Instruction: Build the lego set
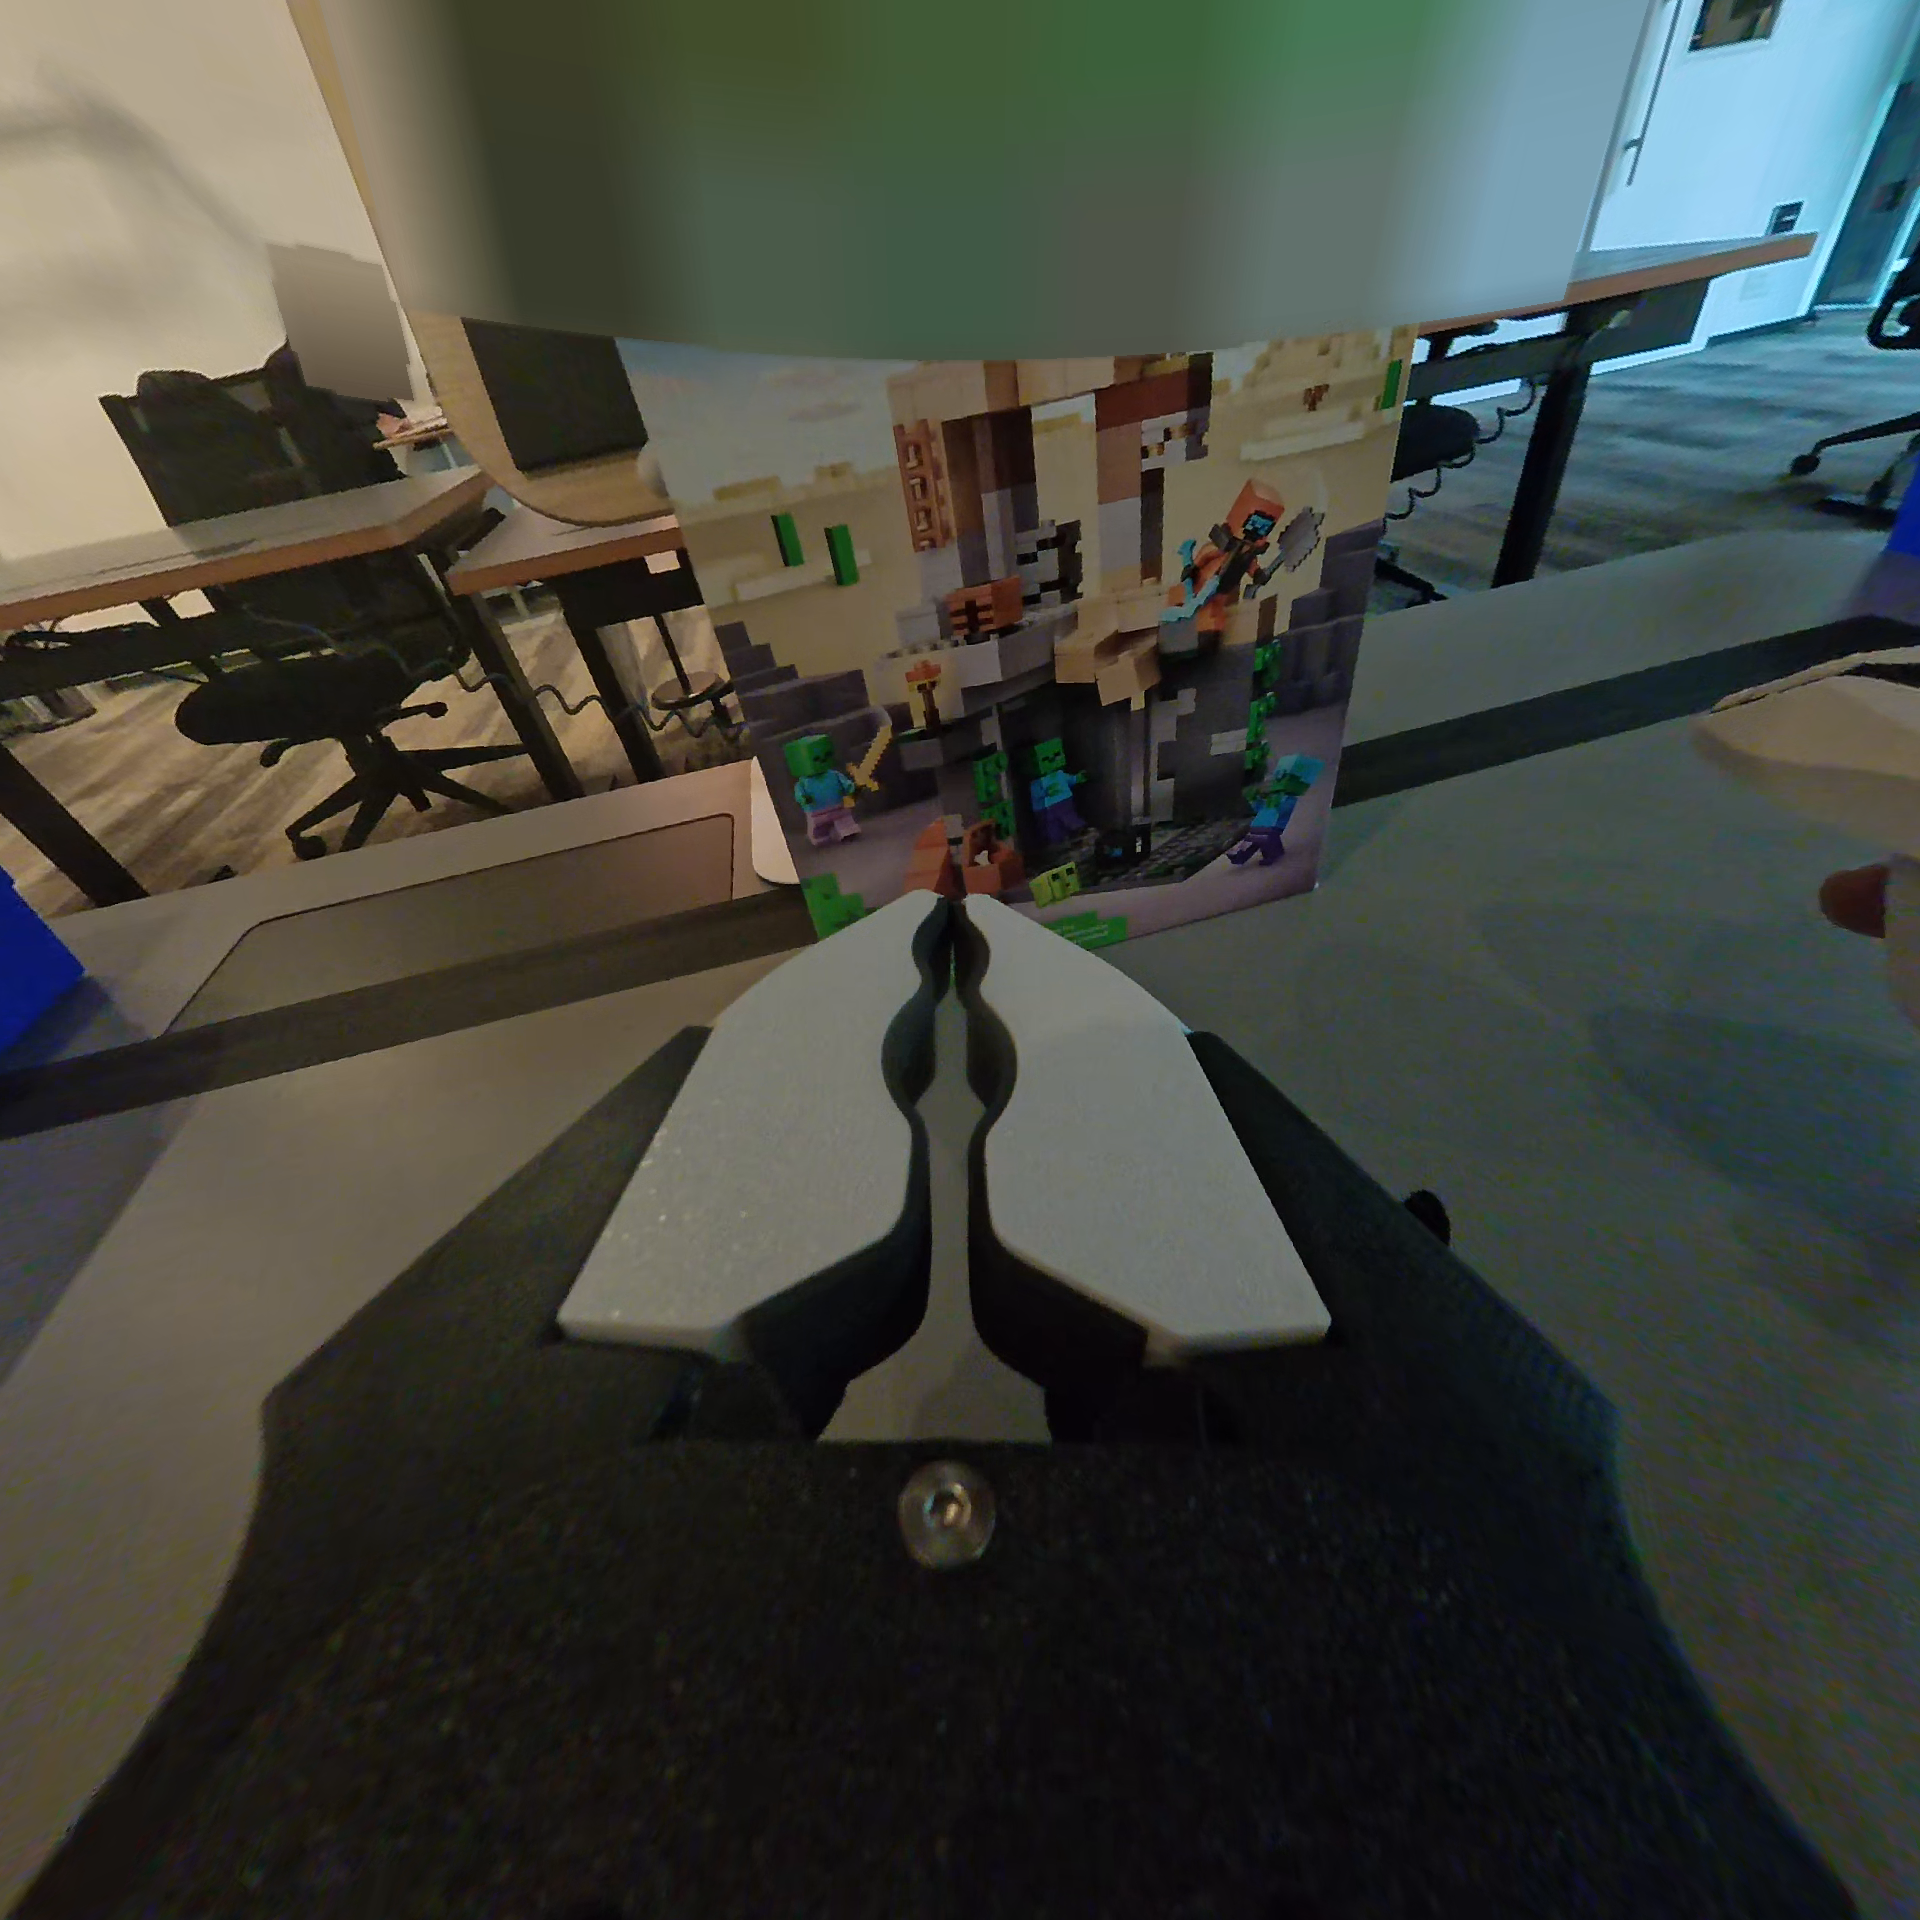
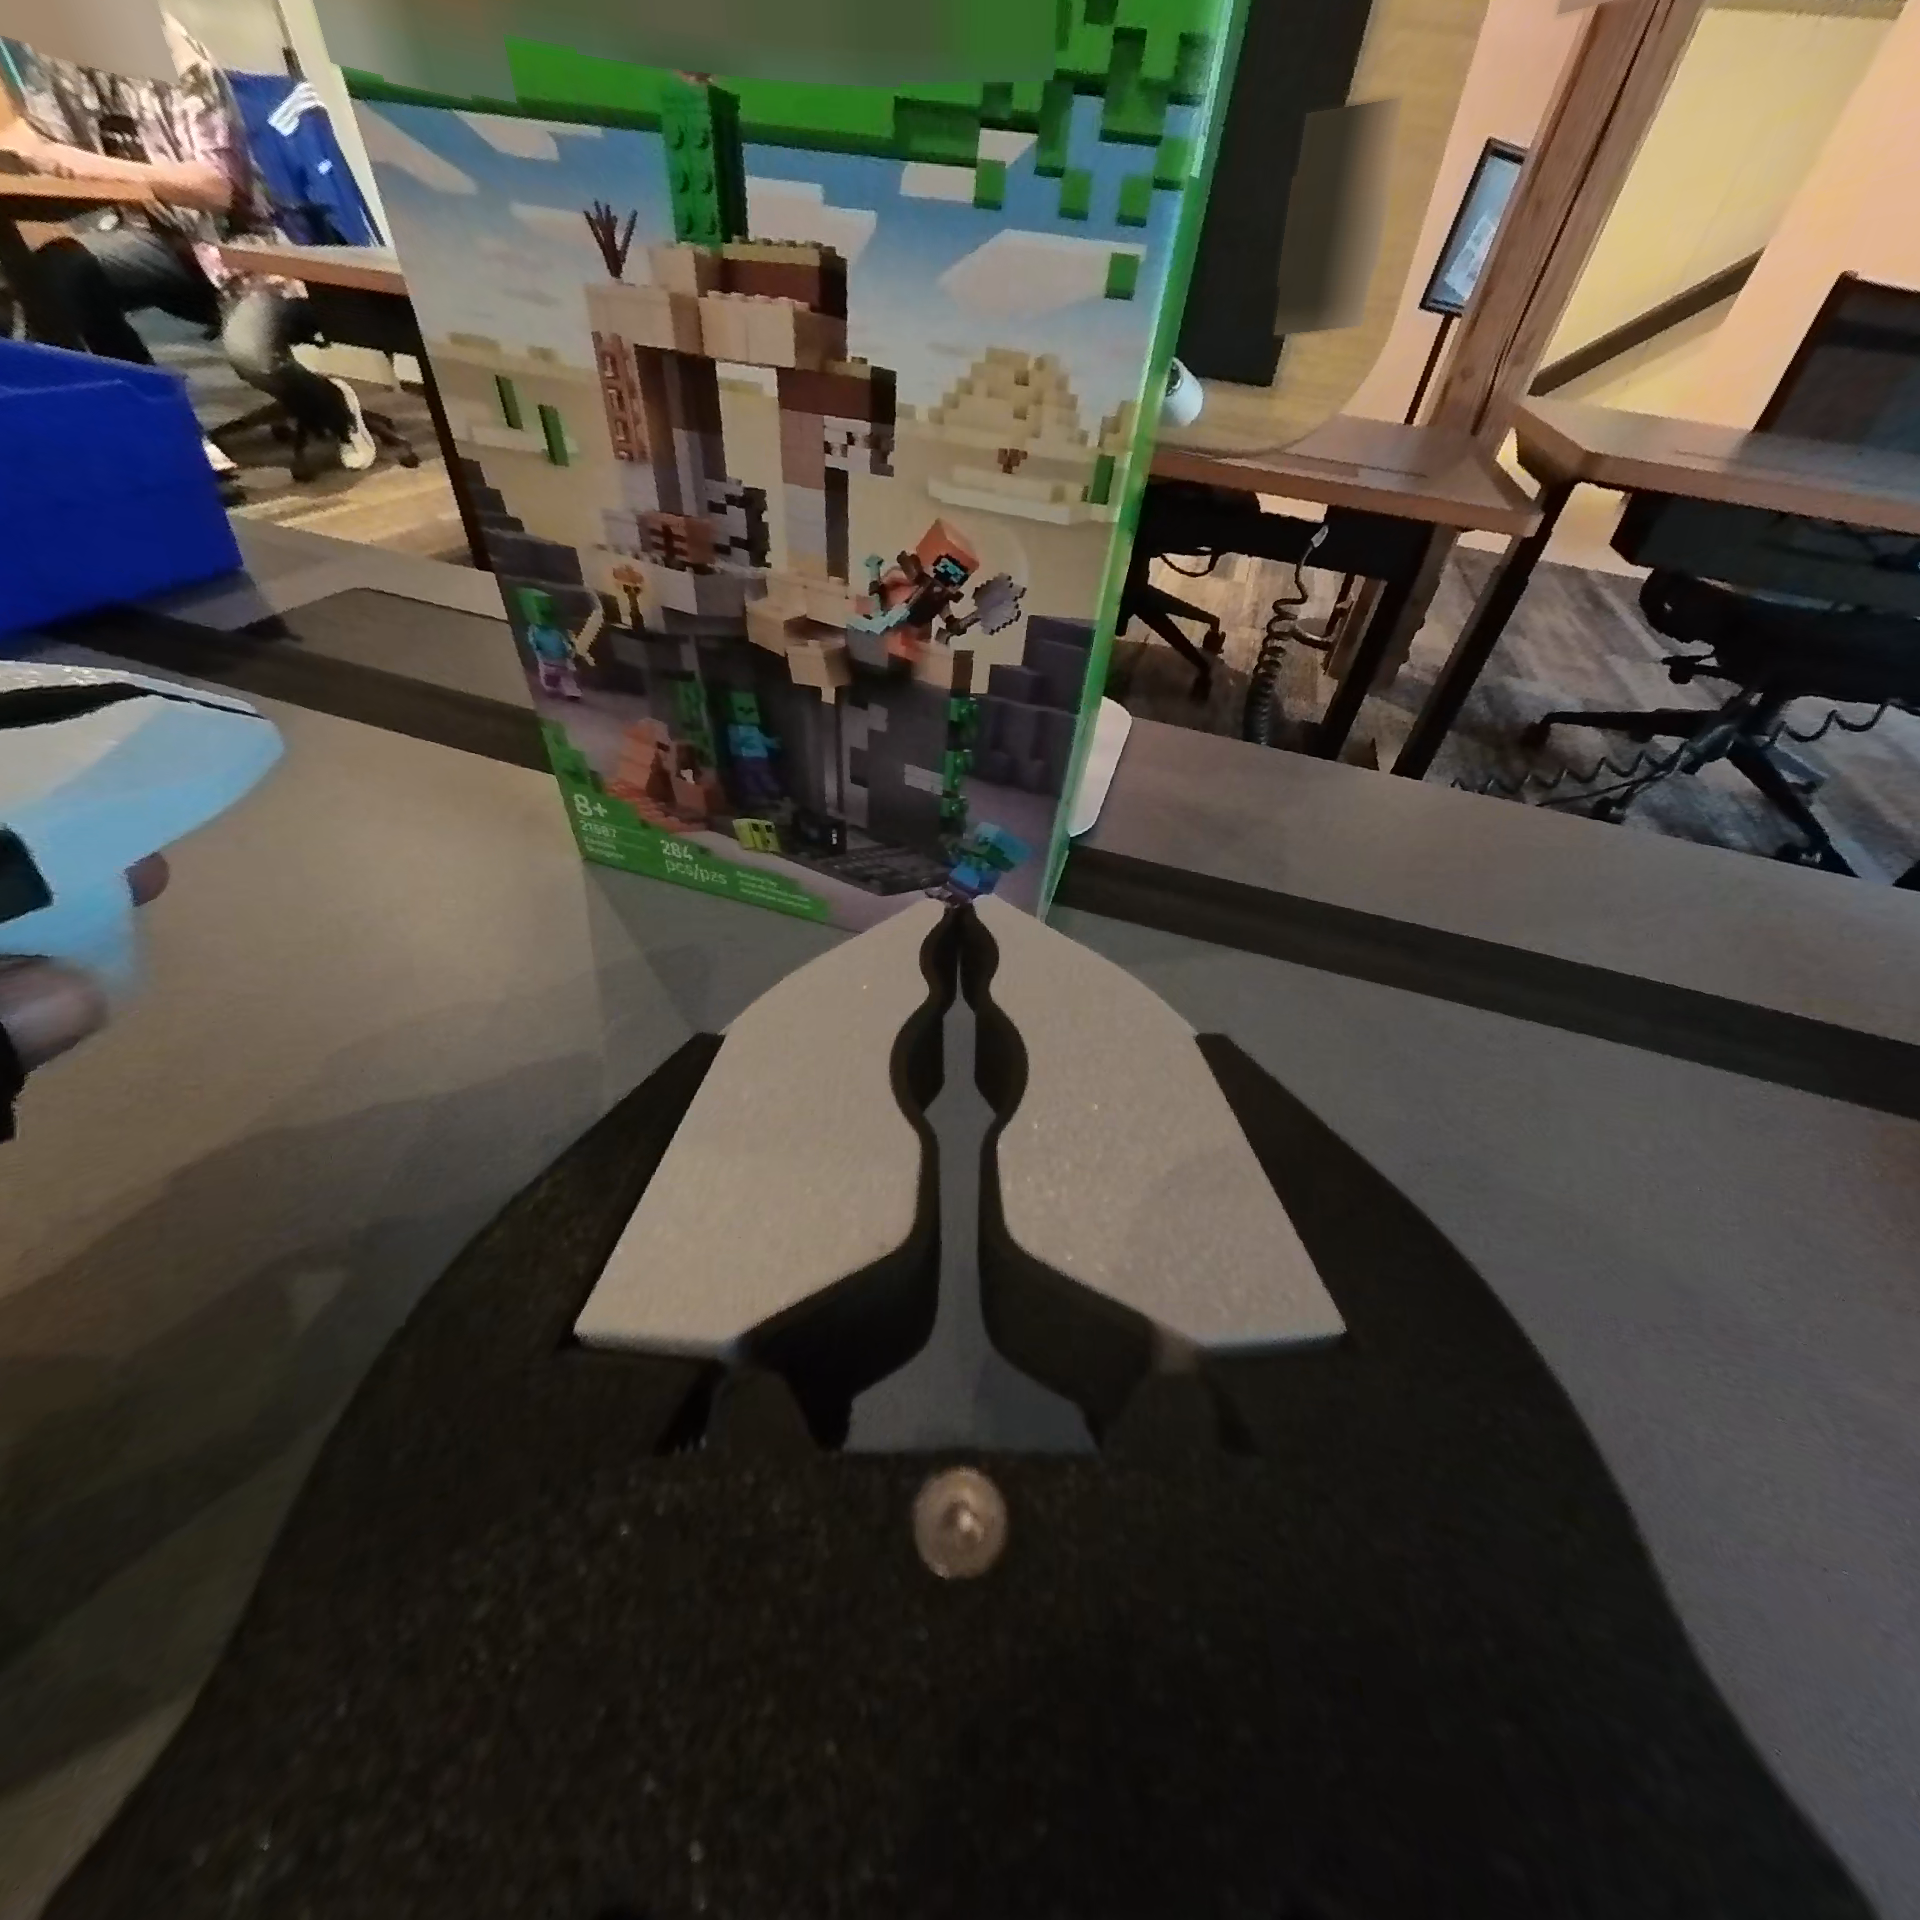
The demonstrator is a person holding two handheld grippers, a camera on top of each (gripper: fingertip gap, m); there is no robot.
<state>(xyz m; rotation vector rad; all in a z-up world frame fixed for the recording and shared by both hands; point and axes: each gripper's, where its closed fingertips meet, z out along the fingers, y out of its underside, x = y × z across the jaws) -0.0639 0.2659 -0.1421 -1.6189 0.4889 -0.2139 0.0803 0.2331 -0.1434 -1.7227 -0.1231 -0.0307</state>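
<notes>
Left wrist view shows the lego box [image 1: 1049, 644] standing up tall on the grey bench [image 1: 1558, 1143], at the far side, with its picture side facing the two tongs. It looks like it is stood up that way so both cameras can see it well before any work starts. The box looks shut, and no loose bricks can be seen on the bench, so the building has not begun.

The left tongs [image 1: 954, 914] point straight at the bottom edge of the box. Their two grey fingers are pressed together at the tips, and nothing is held between them. They sit low and flat over the bench, near the box but not touching it.

The right tongs [image 2: 964, 920] do the same thing in the right wrist view. They point at the bottom of the box, a bit more to its right corner. Their tips are together too, and they hold nothing.

At the left edge of the right wrist view, part of the other tool shows with a hand [image 2: 62, 997] around it. A blue bin [image 2: 94, 499] sits far off to the left.

My guess is that opening the box comes first.
</notes>
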